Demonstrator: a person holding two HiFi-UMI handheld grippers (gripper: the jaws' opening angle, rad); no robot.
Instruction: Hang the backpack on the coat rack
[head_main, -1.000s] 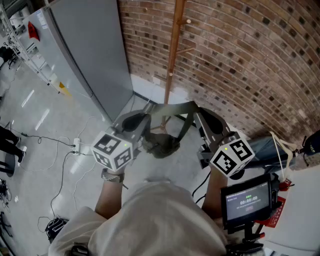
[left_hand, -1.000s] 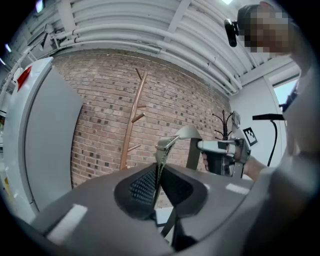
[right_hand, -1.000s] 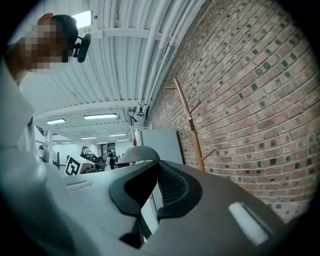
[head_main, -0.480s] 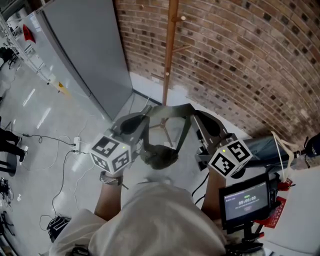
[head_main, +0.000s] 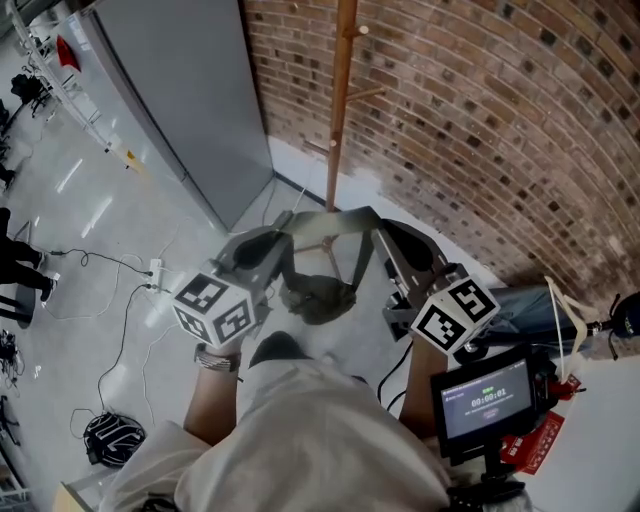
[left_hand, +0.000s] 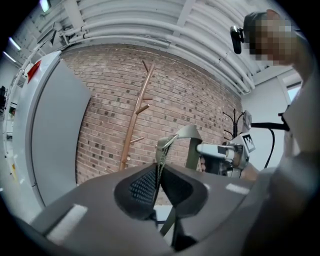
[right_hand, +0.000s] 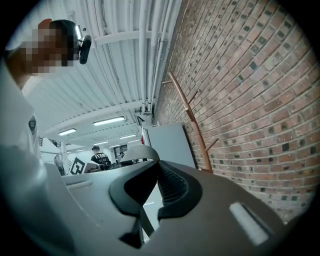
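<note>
An olive backpack (head_main: 318, 298) hangs low between my two grippers by its top strap (head_main: 335, 220), which stretches between them. In the head view my left gripper (head_main: 287, 226) is shut on the strap's left end and my right gripper (head_main: 377, 226) is shut on its right end. The wooden coat rack (head_main: 339, 110) stands just beyond the strap against the brick wall, its pegs bare. In the left gripper view the strap (left_hand: 161, 165) runs up from the shut jaws, with the coat rack (left_hand: 134, 122) behind. In the right gripper view the strap (right_hand: 141, 150) arches over the shut jaws, the coat rack (right_hand: 194, 127) to the right.
A brick wall (head_main: 500, 120) runs behind the rack, and a tall grey panel (head_main: 185, 100) stands to its left. Cables (head_main: 110, 290) and a power strip lie on the floor at left. A small screen (head_main: 484, 396) sits by my right arm.
Both grippers, still shut on the strap, have shifted slightly with the backpack; the right one has sunk a little. The rack now looks slightly nearer in the head view.
</note>
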